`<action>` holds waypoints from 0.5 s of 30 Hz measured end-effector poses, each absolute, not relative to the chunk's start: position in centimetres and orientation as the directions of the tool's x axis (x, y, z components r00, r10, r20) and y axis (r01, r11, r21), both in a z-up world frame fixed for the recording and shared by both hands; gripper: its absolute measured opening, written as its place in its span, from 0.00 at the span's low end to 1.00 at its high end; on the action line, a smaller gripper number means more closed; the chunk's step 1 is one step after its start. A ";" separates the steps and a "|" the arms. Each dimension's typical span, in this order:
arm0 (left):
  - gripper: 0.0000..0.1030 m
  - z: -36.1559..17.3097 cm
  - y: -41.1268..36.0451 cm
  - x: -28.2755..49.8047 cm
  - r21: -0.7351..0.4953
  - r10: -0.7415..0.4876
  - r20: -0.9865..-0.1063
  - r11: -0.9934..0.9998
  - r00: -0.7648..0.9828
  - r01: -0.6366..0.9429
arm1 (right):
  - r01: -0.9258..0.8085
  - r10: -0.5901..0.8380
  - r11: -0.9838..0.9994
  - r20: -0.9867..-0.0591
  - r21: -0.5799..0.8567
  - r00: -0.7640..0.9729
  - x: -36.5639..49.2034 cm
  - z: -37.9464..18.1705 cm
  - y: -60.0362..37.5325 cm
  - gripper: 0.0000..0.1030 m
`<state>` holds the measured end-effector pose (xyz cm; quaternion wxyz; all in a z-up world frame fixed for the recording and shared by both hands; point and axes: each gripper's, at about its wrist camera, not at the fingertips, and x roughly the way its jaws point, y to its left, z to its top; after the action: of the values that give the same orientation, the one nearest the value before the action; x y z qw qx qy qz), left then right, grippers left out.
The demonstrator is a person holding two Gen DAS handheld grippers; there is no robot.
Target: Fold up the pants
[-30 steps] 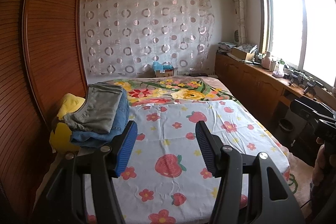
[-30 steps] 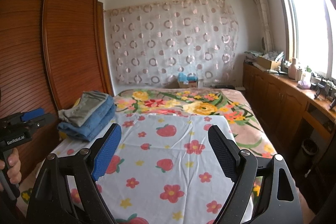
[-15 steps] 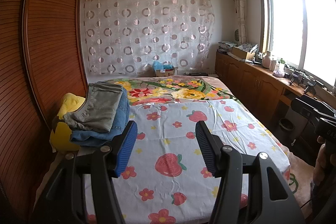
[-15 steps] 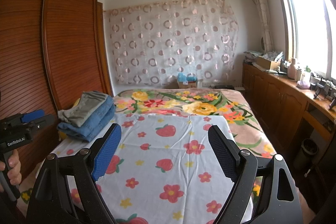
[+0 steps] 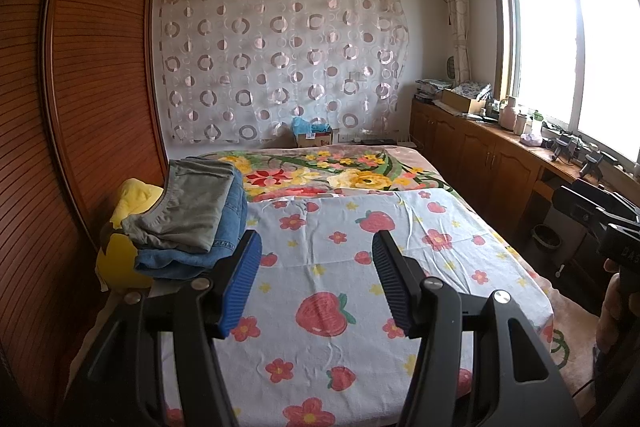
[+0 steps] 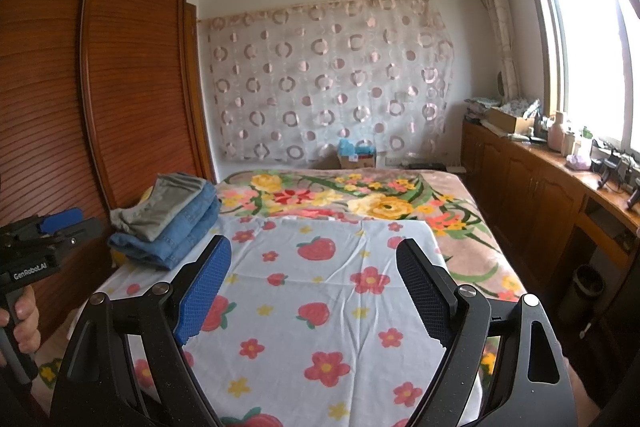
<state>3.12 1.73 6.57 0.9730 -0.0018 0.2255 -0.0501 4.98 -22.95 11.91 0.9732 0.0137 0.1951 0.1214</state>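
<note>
I am looking down the length of the bed (image 5: 472,227), and I am placing everything else against it. A white sheet (image 5: 344,267) printed with strawberries and flowers is covering the near part of the bed, and a floral blanket (image 5: 340,175) is covering the far part. A wooden wardrobe (image 5: 80,107) is standing along the bed's left side, and a low cabinet (image 5: 480,155) is running along its right side under the window (image 5: 580,47). A sheer curtain (image 5: 280,59) with ring patterns is hanging on the wall beyond the bed's far end.

The pants (image 5: 192,211) are sitting folded at the bed's left edge: a grey pair is lying on top of a blue denim pair (image 6: 184,235), and both are resting on a yellow cushion (image 5: 128,227).

I am holding the left gripper (image 5: 316,283) above the near end of the bed, just right of the stack, with its jaws spread wide and nothing between them. I am holding the right gripper (image 6: 314,289) over the sheet as well, jaws equally wide apart and gripping nothing. A small box (image 5: 314,137) is sitting past the bed's far end.
</note>
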 end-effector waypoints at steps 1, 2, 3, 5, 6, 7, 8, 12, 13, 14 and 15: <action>0.56 6.6 1.7 3.1 -0.026 -0.098 -0.439 0.995 0.893 0.096 | -0.231 0.241 0.970 -0.377 0.073 0.894 5.0 11.9 -22.9 0.84; 0.56 6.5 1.8 3.1 -0.025 -0.097 -0.439 0.995 0.894 0.095 | -0.231 0.242 0.970 -0.377 0.073 0.894 5.0 11.9 -23.0 0.84; 0.56 6.5 1.7 3.1 -0.023 -0.096 -0.439 0.995 0.893 0.096 | -0.232 0.242 0.970 -0.376 0.074 0.894 5.0 11.9 -23.0 0.84; 0.56 6.5 1.8 3.1 -0.026 -0.100 -0.440 0.995 0.892 0.099 | -0.230 0.241 0.970 -0.376 0.073 0.895 4.9 11.9 -23.0 0.84; 0.56 6.6 1.7 3.1 -0.027 -0.099 -0.440 0.995 0.893 0.097 | -0.232 0.242 0.970 -0.376 0.074 0.894 5.0 11.9 -22.9 0.84; 0.56 6.5 1.8 3.1 -0.028 -0.100 -0.439 0.995 0.893 0.098 | -0.231 0.242 0.970 -0.376 0.074 0.895 5.0 11.9 -22.9 0.84; 0.56 6.5 1.8 3.1 -0.026 -0.099 -0.439 0.995 0.893 0.097 | -0.232 0.242 0.970 -0.376 0.073 0.895 4.9 11.9 -23.0 0.84; 0.56 6.5 1.8 3.1 -0.026 -0.099 -0.439 0.995 0.893 0.097 | -0.231 0.242 0.970 -0.377 0.074 0.894 4.9 11.9 -22.9 0.84; 0.56 6.5 1.8 3.1 -0.026 -0.099 -0.439 0.995 0.893 0.097 | -0.231 0.242 0.970 -0.376 0.073 0.894 4.9 11.9 -22.9 0.84; 0.56 6.5 1.8 3.1 -0.026 -0.098 -0.438 0.995 0.893 0.097 | -0.231 0.241 0.970 -0.376 0.073 0.895 4.9 11.9 -22.9 0.84; 0.56 6.5 1.8 3.1 -0.025 -0.098 -0.438 0.995 0.894 0.097 | -0.231 0.241 0.970 -0.376 0.073 0.895 4.9 11.9 -22.9 0.84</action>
<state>3.06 1.79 6.48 0.9730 -0.0012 0.2252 -0.0500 4.92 -22.89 11.87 0.9733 0.0132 0.1947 0.1211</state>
